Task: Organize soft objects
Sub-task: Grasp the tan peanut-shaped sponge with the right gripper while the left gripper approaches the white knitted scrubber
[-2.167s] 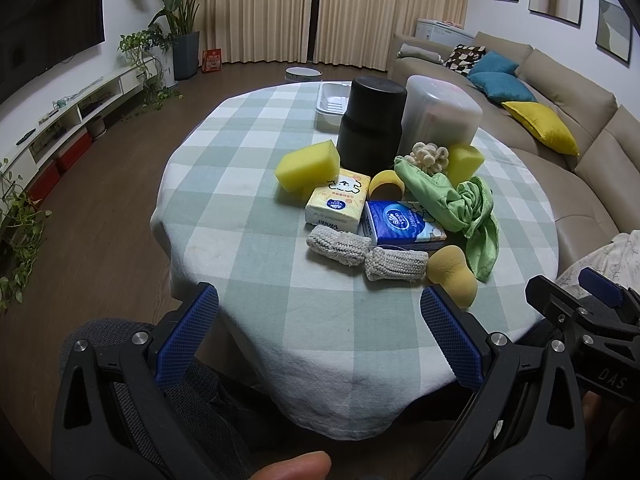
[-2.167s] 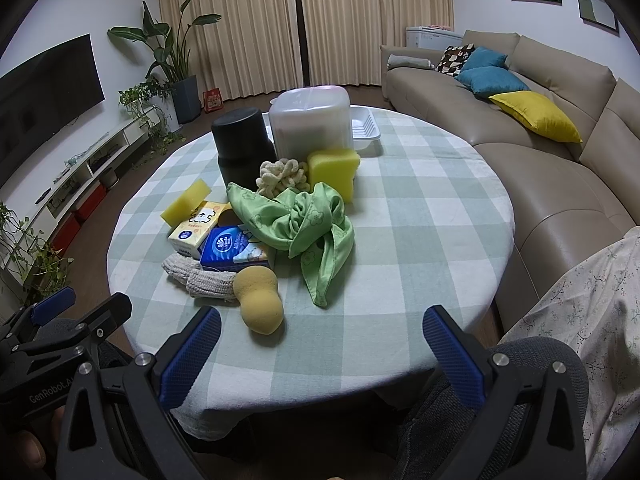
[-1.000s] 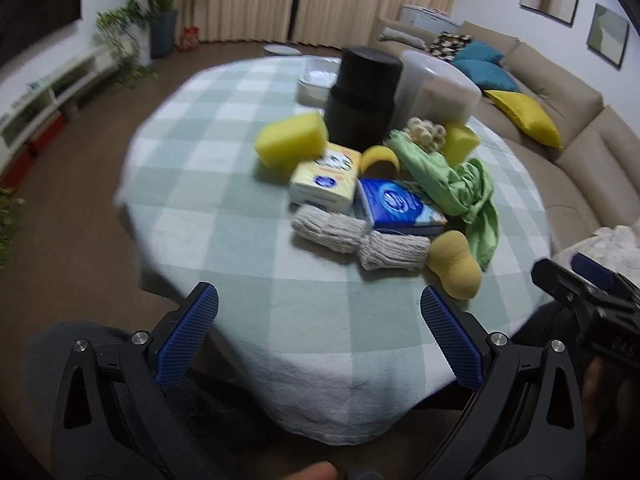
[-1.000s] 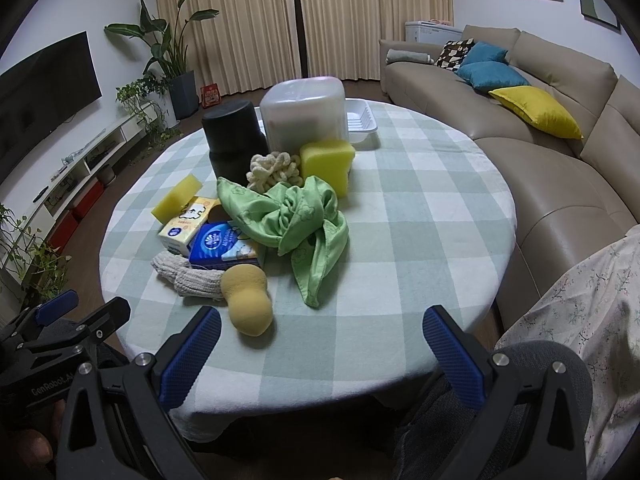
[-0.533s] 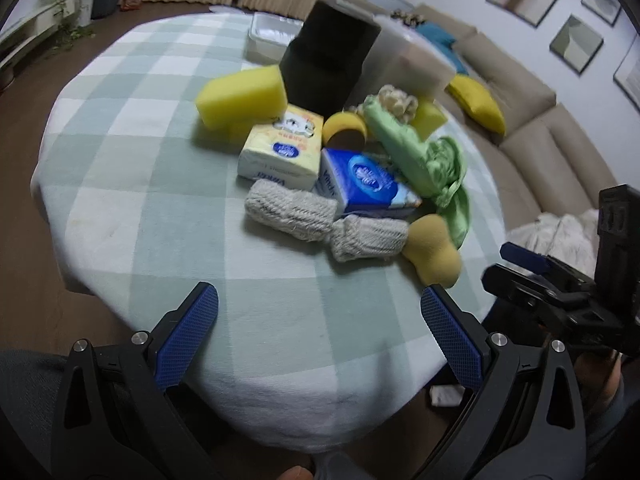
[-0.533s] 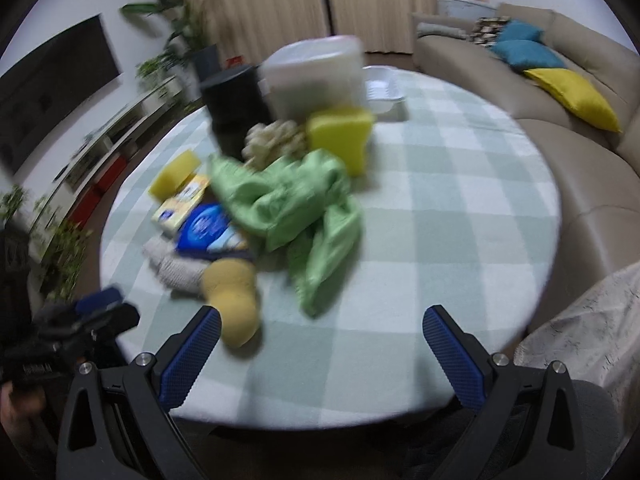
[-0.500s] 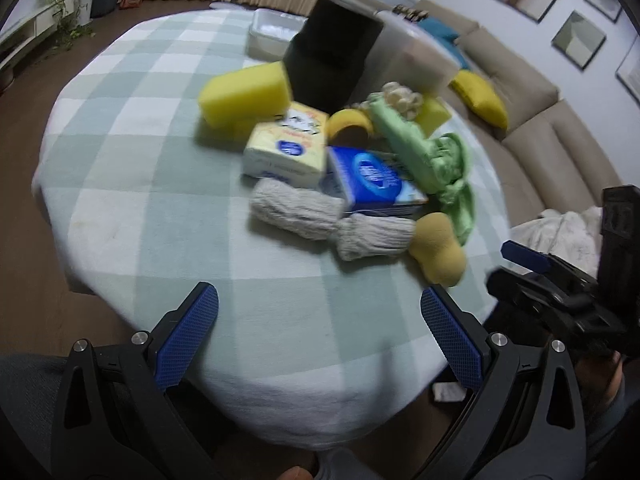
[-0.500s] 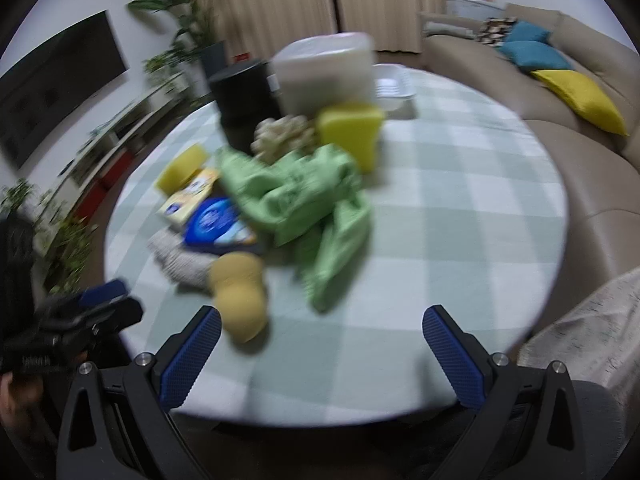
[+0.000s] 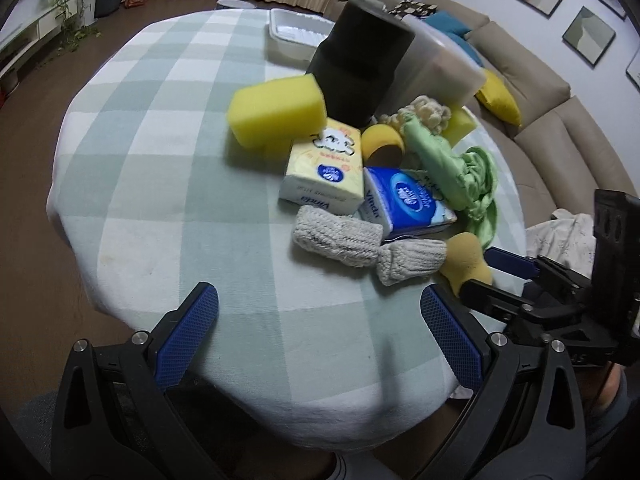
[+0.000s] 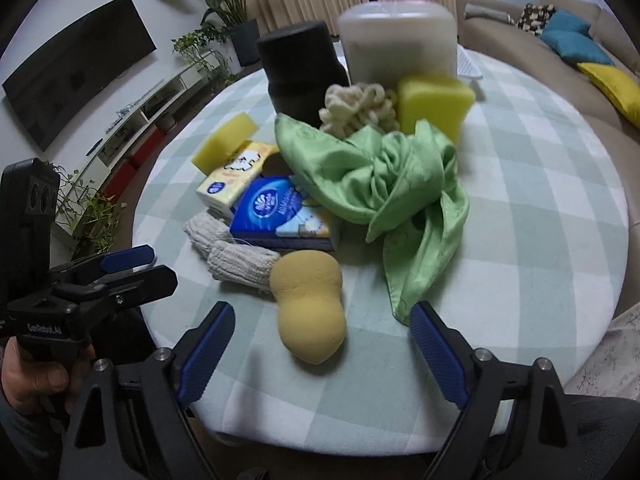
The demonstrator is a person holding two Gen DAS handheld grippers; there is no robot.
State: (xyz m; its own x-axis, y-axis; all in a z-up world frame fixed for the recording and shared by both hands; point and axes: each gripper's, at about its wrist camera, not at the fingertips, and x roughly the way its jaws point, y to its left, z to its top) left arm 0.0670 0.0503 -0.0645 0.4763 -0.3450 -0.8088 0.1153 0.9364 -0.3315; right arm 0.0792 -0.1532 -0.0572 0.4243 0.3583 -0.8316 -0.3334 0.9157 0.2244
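A pile of soft things lies on the round checked table [image 9: 168,184]: two yellow block sponges [image 9: 276,110] [image 10: 434,100], a tan peanut-shaped sponge [image 10: 310,304], two rolled grey knit cloths [image 9: 334,236] [image 10: 242,264], a green silky cloth [image 10: 384,184], a cream knotted rope [image 10: 356,108], and yellow [image 9: 324,166] and blue [image 10: 276,210] tissue packs. My left gripper [image 9: 320,326] is open and empty over the near table edge. My right gripper [image 10: 318,342] is open, its jaws either side of the tan sponge, just short of it.
A black cylinder [image 10: 300,68] and a frosted lidded bin [image 10: 398,40] stand behind the pile, with a white tray [image 9: 294,34] beyond. A sofa with cushions [image 9: 520,92] runs along the right. A TV and plants line the left wall.
Both grippers have moved forward toward the table, so the pile looks larger. The right one has closed in on the tan sponge. Both stay open and empty.
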